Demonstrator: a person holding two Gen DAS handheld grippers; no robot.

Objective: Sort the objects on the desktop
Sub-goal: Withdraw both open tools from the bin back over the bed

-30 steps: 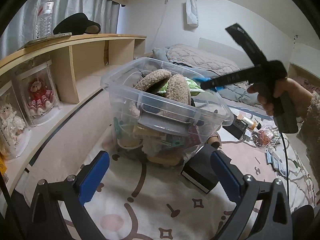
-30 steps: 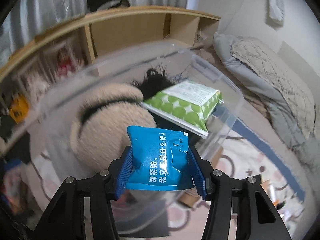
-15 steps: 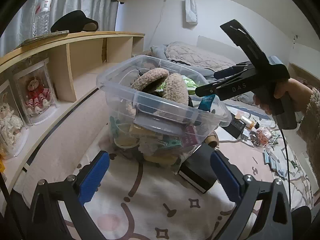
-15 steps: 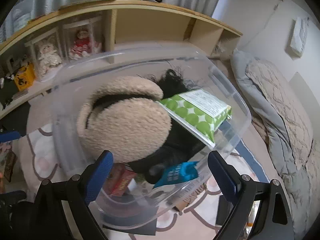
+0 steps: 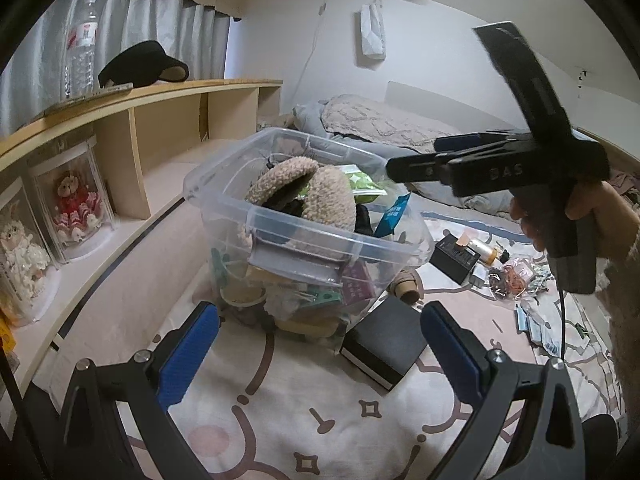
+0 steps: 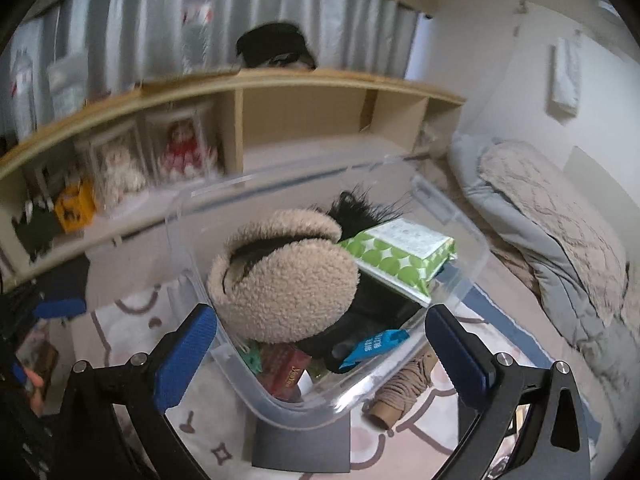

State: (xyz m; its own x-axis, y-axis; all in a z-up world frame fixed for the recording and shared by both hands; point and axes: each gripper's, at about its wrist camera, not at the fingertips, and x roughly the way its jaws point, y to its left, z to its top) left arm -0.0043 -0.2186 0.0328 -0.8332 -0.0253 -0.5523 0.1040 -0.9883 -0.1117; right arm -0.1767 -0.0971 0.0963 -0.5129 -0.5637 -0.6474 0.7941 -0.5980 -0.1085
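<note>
While its jaws have just been opening, the right gripper hangs spread wide and empty over the clear plastic bin; the glossy blue packet, printed with white characters, lies inside against the near wall beside one fuzzy beige earmuff and one green-dotted tissue pack. The left gripper is also wide and empty above the patterned mat, near one matte black box

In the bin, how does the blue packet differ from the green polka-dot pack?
The blue packet is small, plain blue with white text; the green polka-dot pack is larger, with a white label. The blue packet stands on edge against the bin's near wall; the green pack lies tilted, deeper in. Both are soft wrapped packs inside the clear bin.
</note>
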